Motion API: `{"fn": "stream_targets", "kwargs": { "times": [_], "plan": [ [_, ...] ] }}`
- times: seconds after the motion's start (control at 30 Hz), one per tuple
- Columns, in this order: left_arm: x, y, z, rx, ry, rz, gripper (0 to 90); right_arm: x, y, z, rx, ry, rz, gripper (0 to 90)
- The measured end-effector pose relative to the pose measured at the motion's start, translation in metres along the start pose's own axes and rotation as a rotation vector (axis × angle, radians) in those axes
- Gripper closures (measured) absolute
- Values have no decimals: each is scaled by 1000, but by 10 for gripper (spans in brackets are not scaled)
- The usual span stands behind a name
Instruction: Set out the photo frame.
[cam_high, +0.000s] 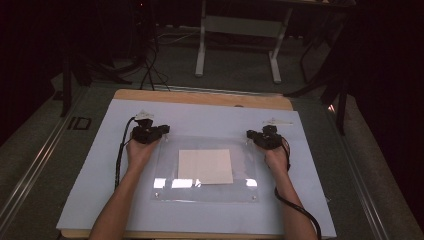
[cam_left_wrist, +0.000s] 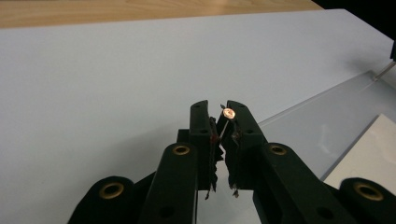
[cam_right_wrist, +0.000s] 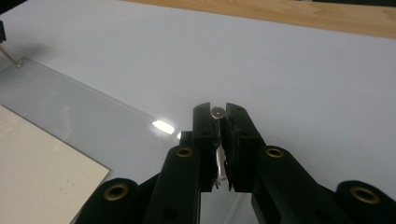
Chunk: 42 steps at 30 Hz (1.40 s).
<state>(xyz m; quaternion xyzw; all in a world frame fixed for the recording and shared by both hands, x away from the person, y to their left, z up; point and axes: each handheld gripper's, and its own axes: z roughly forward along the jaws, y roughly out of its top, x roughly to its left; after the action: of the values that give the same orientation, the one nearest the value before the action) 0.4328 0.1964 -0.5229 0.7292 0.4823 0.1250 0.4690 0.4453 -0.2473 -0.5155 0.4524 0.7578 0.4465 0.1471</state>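
Hand-held grippers (cam_high: 162, 131) (cam_high: 248, 134) each clamped on a clear sheet (cam_high: 205, 192) corner, over white board (cam_high: 90, 190), dark room.

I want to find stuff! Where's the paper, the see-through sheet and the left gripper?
paper (cam_high: 205, 166), high view, its middle.
see-through sheet (cam_high: 165, 192), high view, bare near-left corner.
left gripper (cam_left_wrist: 220, 114), left gripper view, between its fingertips.

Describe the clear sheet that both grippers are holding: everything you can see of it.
The clear acrylic sheet is rectangular and glossy with glare, small screws at its corners. It lies flat on the pale blue mat, covering a cream paper. The left gripper and right gripper each pinch a far corner screw.
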Motion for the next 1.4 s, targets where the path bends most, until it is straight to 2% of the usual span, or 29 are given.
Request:
{"fn": "stream_targets", "kwargs": {
  "times": [0.1, 0.17, 0.23, 0.3, 0.33, 0.4, 0.6, 0.63, 0.77, 0.9, 1.07, 1.13, 1.2, 1.27, 1.4],
  "plan": [
    [5, 3, 3, 13, -21, -51, 816, -2, 2, 2, 10, 8, 38, 838],
    [7, 6, 5, 27, -31, -71, 817, -4, 5, 4, 16, 13, 56, 838],
    [10, 9, 7, 39, -40, -84, 819, -7, 7, 6, 27, 23, 78, 839],
    [12, 11, 9, 46, -49, -97, 820, -8, 8, 7, 31, 27, 81, 840],
    [13, 12, 11, 49, -52, -107, 822, -11, 10, 8, 38, 36, 99, 841],
    [14, 15, 13, 58, -48, -111, 826, -12, 12, 10, 41, 42, 109, 843],
    [23, 16, 21, 36, -72, -210, 833, -18, 18, 18, 50, 45, 143, 854],
    [24, 16, 23, 39, -72, -218, 833, -19, 18, 19, 52, 48, 152, 854],
    [23, 22, 29, 68, -25, -209, 842, -24, 20, 24, 51, 59, 185, 855],
    [27, 21, 34, 53, -31, -271, 842, -28, 20, 28, 43, 62, 223, 852],
    [26, 25, 37, 76, -8, -295, 842, -25, 22, 30, 56, 26, 199, 840],
    [27, 25, 38, 75, -4, -306, 842, -22, 23, 30, 64, 6, 165, 826],
    [28, 25, 39, 74, -7, -311, 842, -21, 23, 28, 74, -1, 140, 772],
    [28, 25, 39, 77, -6, -314, 842, -21, 24, 23, 71, -8, 124, 742],
    [28, 25, 39, 81, -6, -317, 842, -19, 24, 12, 59, -45, 64, 709]
  ]
}}
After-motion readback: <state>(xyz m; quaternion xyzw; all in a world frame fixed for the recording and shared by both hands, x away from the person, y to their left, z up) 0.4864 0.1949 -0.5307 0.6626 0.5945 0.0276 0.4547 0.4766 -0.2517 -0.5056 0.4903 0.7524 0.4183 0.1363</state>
